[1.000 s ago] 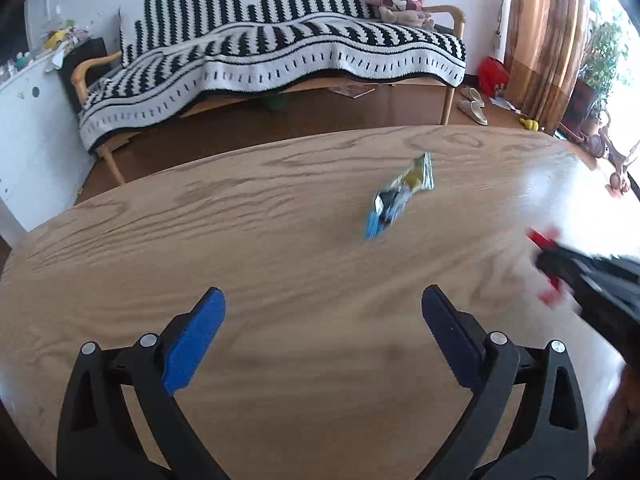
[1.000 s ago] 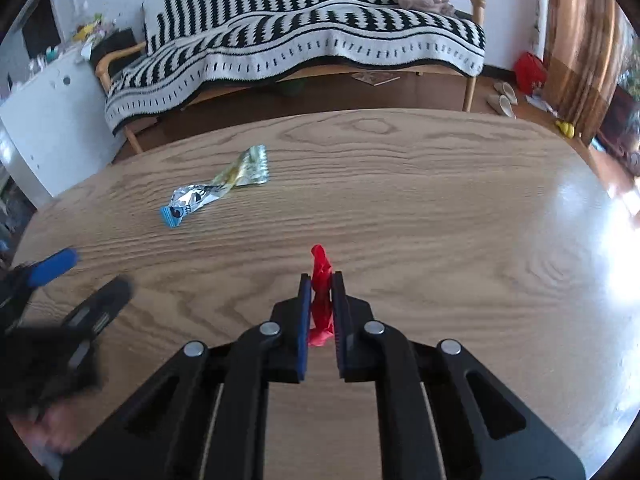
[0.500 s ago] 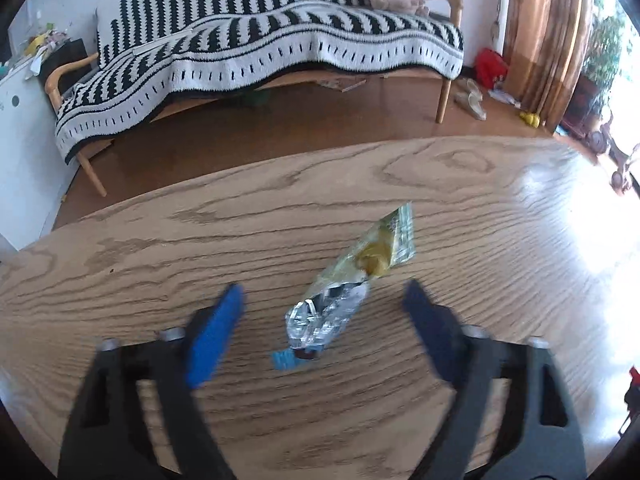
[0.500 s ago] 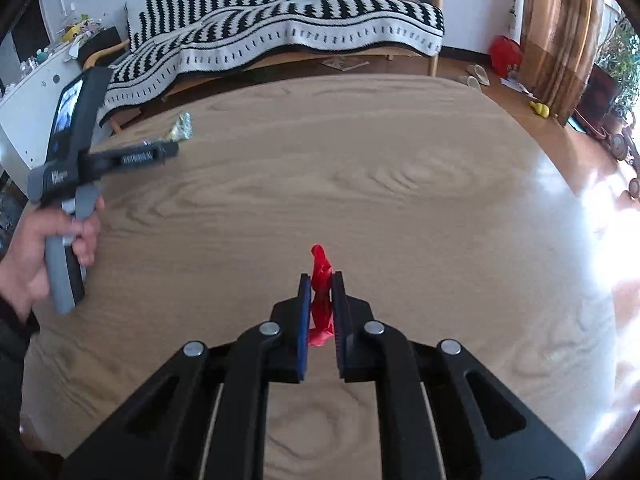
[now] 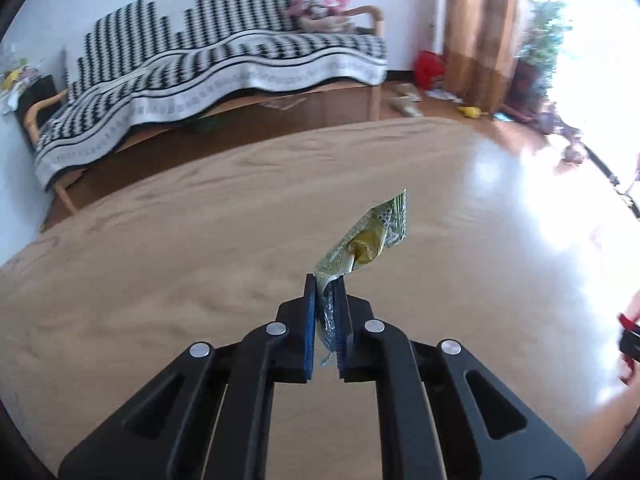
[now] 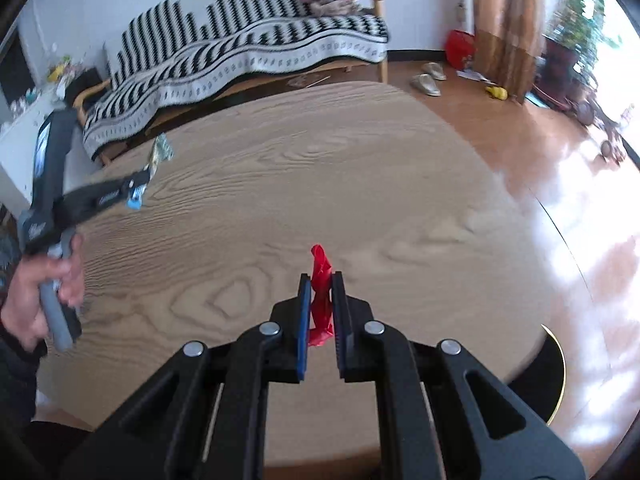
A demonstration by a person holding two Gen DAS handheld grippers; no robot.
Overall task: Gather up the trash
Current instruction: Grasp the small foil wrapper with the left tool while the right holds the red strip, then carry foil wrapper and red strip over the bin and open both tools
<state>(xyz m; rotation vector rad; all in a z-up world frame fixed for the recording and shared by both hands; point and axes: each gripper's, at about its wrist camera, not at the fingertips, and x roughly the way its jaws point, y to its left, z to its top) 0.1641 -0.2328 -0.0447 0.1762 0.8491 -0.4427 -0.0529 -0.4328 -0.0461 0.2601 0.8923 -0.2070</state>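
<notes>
A crumpled green and silver snack wrapper sticks up from my left gripper, whose jaws are closing, the blue pads pressing on its lower end. It hangs clear above the wooden table. In the right wrist view the left gripper is at the far left, held by a hand, with the wrapper poking out. My right gripper is shut on a red scrap over the table's near right part. Its blurred tip shows at the right edge of the left wrist view.
A sofa under a black and white striped blanket stands beyond the table's far edge. A dark round object with a gold rim sits below the table's right edge. Slippers and small toys lie on the floor by the curtain.
My left gripper went forward to the wrapper, shut on it and lifted it off the table. The right gripper carried the red scrap across the table toward its right edge.
</notes>
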